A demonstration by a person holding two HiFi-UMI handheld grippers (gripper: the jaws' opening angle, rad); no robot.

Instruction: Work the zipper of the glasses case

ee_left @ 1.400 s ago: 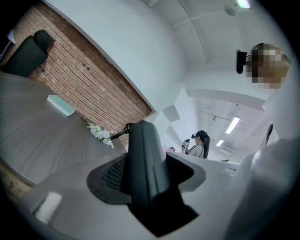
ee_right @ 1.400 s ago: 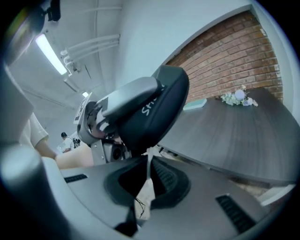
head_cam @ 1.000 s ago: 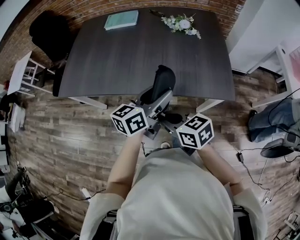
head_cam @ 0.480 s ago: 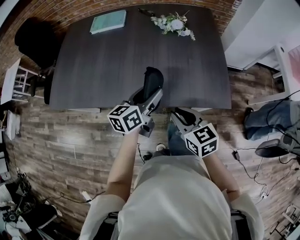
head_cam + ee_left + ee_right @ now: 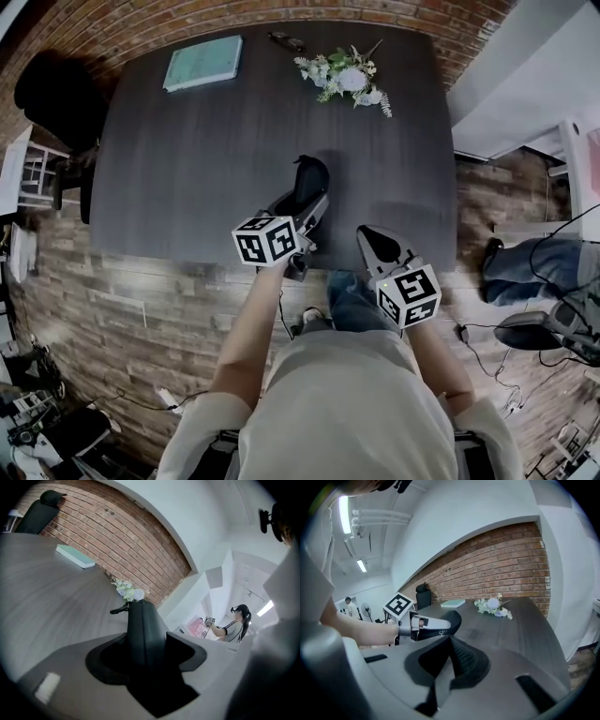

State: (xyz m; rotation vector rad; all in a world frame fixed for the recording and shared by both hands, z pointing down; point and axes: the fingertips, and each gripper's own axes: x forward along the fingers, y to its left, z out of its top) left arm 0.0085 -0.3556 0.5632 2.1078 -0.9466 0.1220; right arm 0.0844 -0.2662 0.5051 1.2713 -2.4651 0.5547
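Left claw [image 5: 311,204]: grasping. Its view shows the black glasses case [image 5: 143,630] standing up between the two pads, which press on it from either side. In the head view the case lies at 1 o'clock of this claw's marker cube [image 5: 265,239], over the near strip of the dark table [image 5: 187,169], toward the 6 o'clock edge. I cannot tell whether the case touches the tabletop or hangs just above it. The zipper itself is not legible in any view.

Right claw [image 5: 451,641]: clenched, pads together, nothing between them. In the head view it sits at 4 o'clock of the case, apart from it, with its tips at the table's near edge. Its own view looks across at my left claw, with the case projecting from the jaws toward 3 o'clock.

Other items on the table, head view:
- A teal book [image 5: 202,63] lies flat toward the far corner at 11 o'clock.
- A spray of white flowers [image 5: 345,77] lies at 12 to 1 o'clock of the case, well apart from it.
- A small dark object [image 5: 286,41] lies at the far edge, just beside the flowers at their 10 o'clock; too small to identify.

Surroundings: a black chair [image 5: 52,89] stands off the table at 10 o'clock, and a brick wall [image 5: 501,569] runs behind the far edge.
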